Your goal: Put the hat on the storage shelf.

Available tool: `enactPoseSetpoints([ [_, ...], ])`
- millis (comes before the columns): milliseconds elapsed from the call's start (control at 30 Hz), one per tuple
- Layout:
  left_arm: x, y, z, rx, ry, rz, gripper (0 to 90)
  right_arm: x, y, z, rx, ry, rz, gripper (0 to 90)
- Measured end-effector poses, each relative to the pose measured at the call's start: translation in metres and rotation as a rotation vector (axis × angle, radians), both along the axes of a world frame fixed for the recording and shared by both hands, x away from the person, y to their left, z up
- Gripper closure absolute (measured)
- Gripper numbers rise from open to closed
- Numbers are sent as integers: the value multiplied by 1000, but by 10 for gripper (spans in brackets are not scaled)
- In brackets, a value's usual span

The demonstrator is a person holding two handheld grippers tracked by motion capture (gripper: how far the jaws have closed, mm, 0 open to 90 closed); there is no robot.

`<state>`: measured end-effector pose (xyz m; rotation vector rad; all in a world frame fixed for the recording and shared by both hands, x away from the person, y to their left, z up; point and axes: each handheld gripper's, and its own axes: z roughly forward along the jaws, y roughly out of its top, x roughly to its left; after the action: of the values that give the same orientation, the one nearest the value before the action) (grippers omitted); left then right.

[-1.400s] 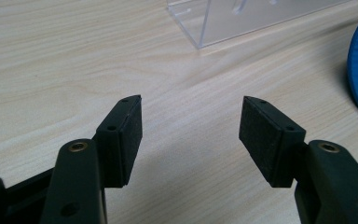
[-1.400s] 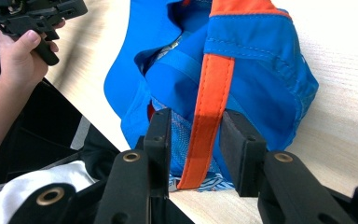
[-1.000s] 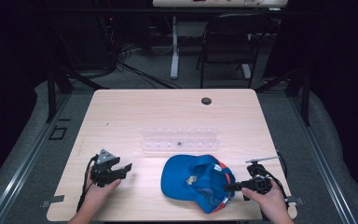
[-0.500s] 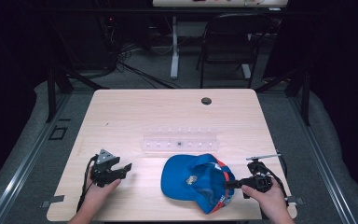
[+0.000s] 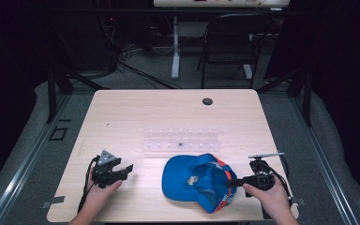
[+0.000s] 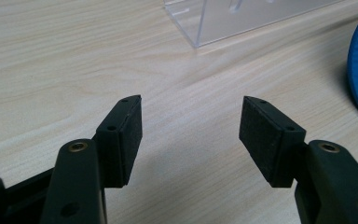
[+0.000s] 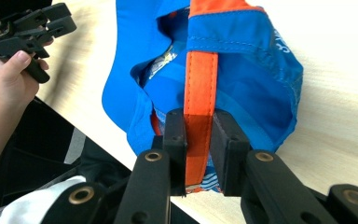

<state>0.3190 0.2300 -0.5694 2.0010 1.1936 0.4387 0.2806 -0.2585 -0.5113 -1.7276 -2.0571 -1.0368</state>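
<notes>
Where right tongs [image 7: 198,140] clamp — orange strap [image 7: 200,84], blue cap [image 5: 192,180]

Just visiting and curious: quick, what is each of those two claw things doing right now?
Left gripper: open, holding nothing, above the table.
Right gripper: just closed on the orange strap of the blue cap.

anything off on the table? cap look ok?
Mostly tidy. The blue cap lies upside down with its inside showing, crumpled rather than sitting in shape. The right gripper has just been closing and now pinches the cap's orange strap between its fingers. The clear rack sits square; nothing spilled or damaged.
</notes>
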Motion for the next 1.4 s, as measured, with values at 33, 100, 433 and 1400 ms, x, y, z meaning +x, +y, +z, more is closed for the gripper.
enactPoseSetpoints([
  [33, 0, 0, 0, 0, -1, 1, 401, 0, 0, 1, -5, 0, -5, 774],
  [100, 0, 0, 0, -3, 0, 4, 401, 2, -1, 6, -9, -1, -1, 774],
  [433, 0, 0, 0, -3, -2, 3, 401, 13, 1, 23, -48, 24, 11, 778],
  [1400, 0, 0, -1, 0, -1, 1, 400, 39, 19, 79, -167, 58, 49, 781],
])
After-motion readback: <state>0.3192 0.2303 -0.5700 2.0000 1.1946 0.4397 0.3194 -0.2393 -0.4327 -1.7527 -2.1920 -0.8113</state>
